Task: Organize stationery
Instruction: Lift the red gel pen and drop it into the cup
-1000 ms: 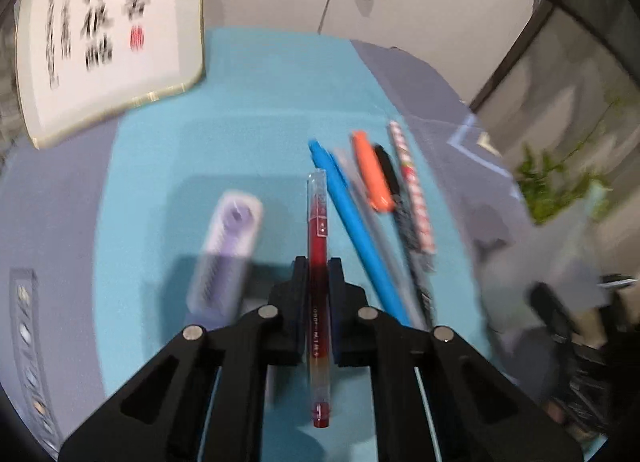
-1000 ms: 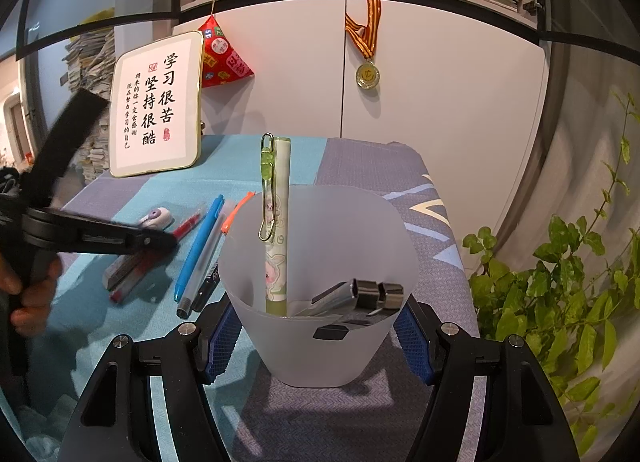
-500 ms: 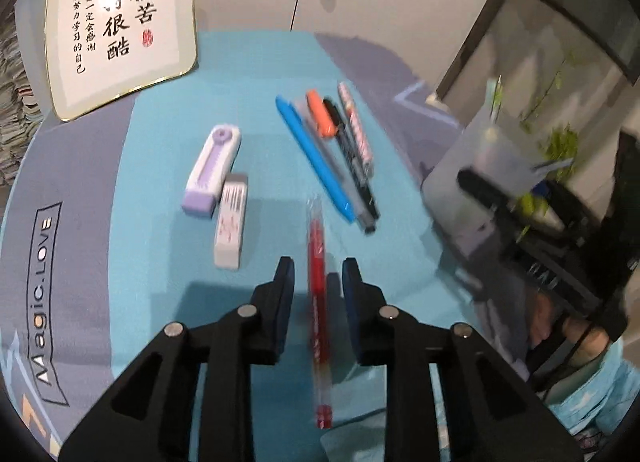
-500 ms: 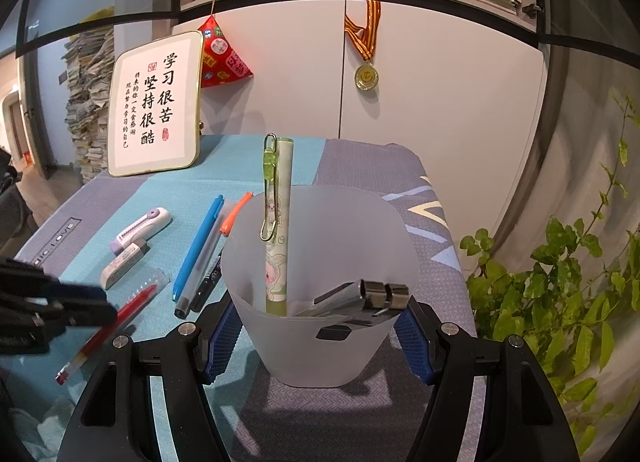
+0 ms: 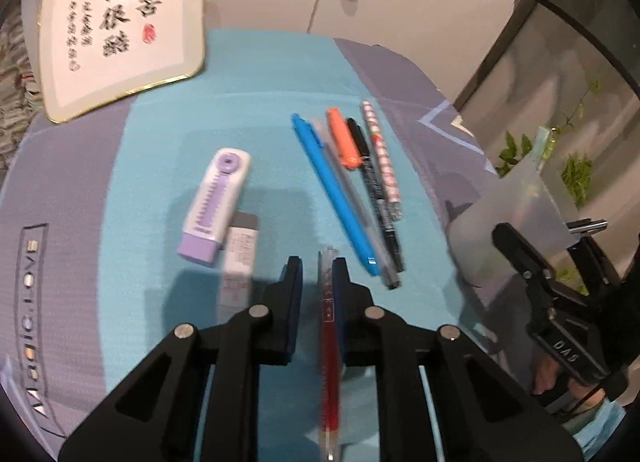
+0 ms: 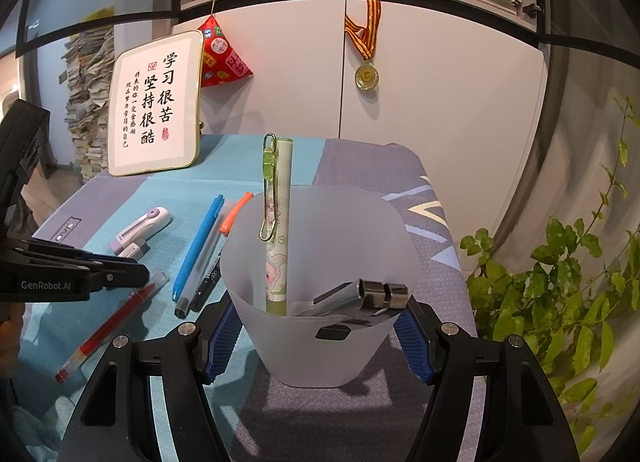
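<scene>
My left gripper [image 5: 316, 266] is open, its jaws apart around a red pen [image 5: 329, 338] that lies on the blue mat between them, close to the right finger. The red pen also shows in the right wrist view [image 6: 108, 326] under the left gripper [image 6: 136, 276]. My right gripper [image 6: 316, 326] is shut on a frosted plastic cup [image 6: 320, 294] that stands on the mat. The cup holds a green pen [image 6: 278, 222] upright and a metal clip [image 6: 364, 294]. The cup also shows in the left wrist view [image 5: 508, 218].
A blue pen [image 5: 332, 194], an orange marker [image 5: 342, 140], a black pen [image 5: 374, 190] and a striped pen [image 5: 382, 156] lie side by side. A purple correction tape [image 5: 214, 202] and an eraser [image 5: 238, 258] lie left. A framed sign [image 5: 120, 26] stands behind. A plant [image 6: 560, 262] is right.
The left gripper, shut on the red pen one second ago, opened and the pen now lies on the mat. The gripper has moved forward over it. The right gripper and cup stayed still.
</scene>
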Demonstrator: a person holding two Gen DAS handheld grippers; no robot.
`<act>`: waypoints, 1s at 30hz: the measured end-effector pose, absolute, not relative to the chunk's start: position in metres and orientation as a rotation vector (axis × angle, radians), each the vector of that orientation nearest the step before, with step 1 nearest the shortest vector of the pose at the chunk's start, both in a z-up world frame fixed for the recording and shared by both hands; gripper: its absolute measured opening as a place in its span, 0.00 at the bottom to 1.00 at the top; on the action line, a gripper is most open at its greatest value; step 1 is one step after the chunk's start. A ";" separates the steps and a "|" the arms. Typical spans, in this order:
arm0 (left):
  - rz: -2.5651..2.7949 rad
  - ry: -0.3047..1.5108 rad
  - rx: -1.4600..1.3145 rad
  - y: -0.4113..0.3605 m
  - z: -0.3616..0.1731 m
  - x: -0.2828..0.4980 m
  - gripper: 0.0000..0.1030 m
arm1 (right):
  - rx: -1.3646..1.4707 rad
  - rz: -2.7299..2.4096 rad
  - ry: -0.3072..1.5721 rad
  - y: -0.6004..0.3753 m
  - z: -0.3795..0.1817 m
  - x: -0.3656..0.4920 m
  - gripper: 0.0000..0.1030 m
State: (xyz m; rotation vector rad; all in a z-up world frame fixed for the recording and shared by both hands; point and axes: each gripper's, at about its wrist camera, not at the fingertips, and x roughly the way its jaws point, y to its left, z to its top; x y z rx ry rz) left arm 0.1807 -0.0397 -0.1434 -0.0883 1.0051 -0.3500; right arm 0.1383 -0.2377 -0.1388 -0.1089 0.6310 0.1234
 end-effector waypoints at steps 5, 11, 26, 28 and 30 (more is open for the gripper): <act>-0.314 1.009 -0.070 -0.026 -0.149 0.180 0.10 | -0.109 0.123 0.630 -0.238 -0.139 0.138 0.68; -0.345 0.988 -0.071 -0.032 -0.143 0.175 0.11 | -0.109 0.123 0.630 -0.237 -0.139 0.138 0.68; -0.332 1.011 0.048 -0.062 -0.154 0.197 0.13 | -0.109 0.122 0.629 -0.237 -0.139 0.138 0.68; -0.335 1.008 0.057 -0.064 -0.154 0.196 0.12 | -0.110 0.123 0.631 -0.237 -0.139 0.139 0.68; -0.344 0.998 0.056 -0.063 -0.152 0.192 0.12 | -0.110 0.122 0.630 -0.237 -0.139 0.138 0.68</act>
